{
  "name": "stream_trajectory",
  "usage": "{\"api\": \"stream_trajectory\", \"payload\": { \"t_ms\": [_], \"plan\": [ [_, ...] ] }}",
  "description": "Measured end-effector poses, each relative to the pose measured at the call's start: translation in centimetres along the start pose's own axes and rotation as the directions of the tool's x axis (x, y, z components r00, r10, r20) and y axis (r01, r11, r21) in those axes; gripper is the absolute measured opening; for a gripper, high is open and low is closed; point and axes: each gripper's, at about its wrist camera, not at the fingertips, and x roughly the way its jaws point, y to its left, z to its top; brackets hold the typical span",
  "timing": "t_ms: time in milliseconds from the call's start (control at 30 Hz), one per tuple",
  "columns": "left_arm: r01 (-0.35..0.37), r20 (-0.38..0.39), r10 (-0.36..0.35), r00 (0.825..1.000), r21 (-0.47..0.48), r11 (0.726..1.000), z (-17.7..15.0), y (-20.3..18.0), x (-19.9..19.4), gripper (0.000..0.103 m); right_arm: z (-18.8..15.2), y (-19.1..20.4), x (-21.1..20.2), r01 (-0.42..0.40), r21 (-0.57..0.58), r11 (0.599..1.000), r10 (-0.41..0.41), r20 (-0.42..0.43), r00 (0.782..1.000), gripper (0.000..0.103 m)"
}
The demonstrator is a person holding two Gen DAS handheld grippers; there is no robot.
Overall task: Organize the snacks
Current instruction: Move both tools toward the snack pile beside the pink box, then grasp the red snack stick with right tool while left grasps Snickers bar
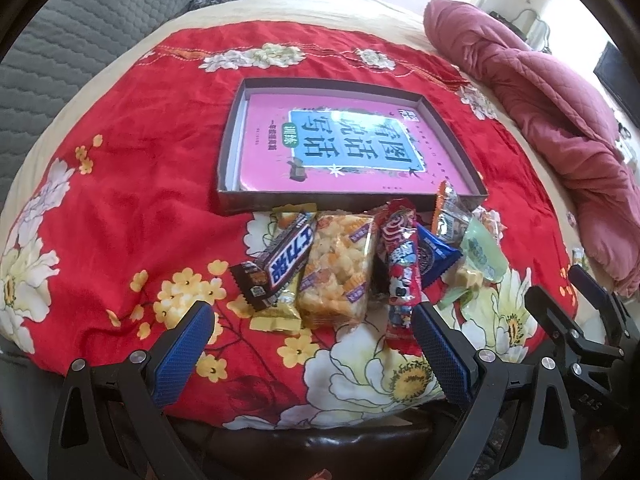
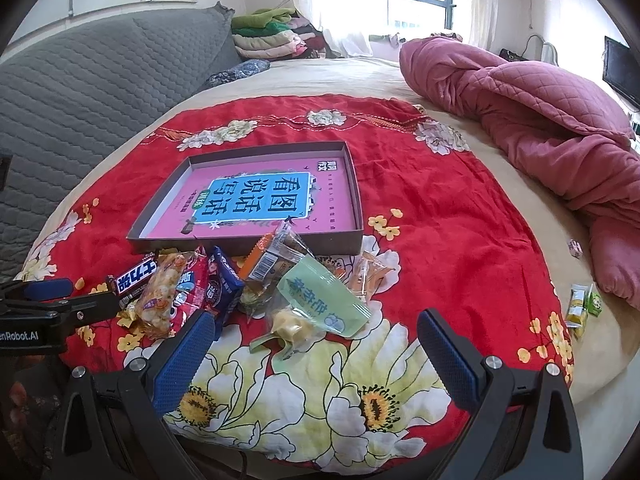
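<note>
Red floral cloth (image 1: 120, 208) carries wrapped snacks, the brown chocolate bar (image 1: 280, 260) running seven-to-one o'clock below the shallow dark tray (image 1: 452, 132). Left tongs (image 1: 312, 320) and right tongs (image 2: 316, 332) gape wide, empty.

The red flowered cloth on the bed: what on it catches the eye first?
First comes the shallow dark cardboard tray at the middle of the bright red flowered cloth, holding a pink book with a blue label. Just in front of the tray lies a jumble of wrapped snacks, among them a pale green packet and a dark chocolate bar. A crumpled pink quilt is heaped to the right.
</note>
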Motion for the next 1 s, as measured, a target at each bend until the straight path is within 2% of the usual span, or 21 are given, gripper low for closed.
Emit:
{"api": "stream_trajectory", "payload": {
  "t_ms": [233,400,533,800,900,1000],
  "plan": [
    [0.001,-0.032,-0.003,0.999,-0.048,0.999,0.4,1.7,0.8,0.099,0.1,0.0,0.4,-0.027,0.008,1.000,0.027,-0.013,1.000,0.102],
    [-0.044,-0.050,0.041,0.998,-0.057,0.997,0.7,2.9,1.5,0.099,0.2,0.2,0.9,-0.060,0.014,0.998,0.060,-0.032,0.998,0.102],
    [-0.064,-0.051,0.061,0.997,-0.058,0.996,1.0,3.9,1.7,0.099,0.4,0.6,1.1,-0.090,0.022,0.996,0.091,-0.034,0.995,0.102],
    [-0.048,-0.070,0.047,0.996,-0.013,0.999,1.5,4.3,3.2,0.099,0.8,2.2,2.3,-0.175,0.036,0.984,0.177,-0.092,0.980,0.102],
    [-0.029,-0.077,0.029,0.997,-0.011,1.000,1.7,4.5,3.5,0.099,0.8,3.3,2.9,-0.196,0.024,0.980,0.198,-0.119,0.973,0.100],
    [-0.027,-0.073,0.027,0.997,-0.001,1.000,2.0,4.6,3.9,0.099,0.8,4.3,3.7,-0.221,0.020,0.975,0.221,-0.152,0.963,0.093]
  ]
}}
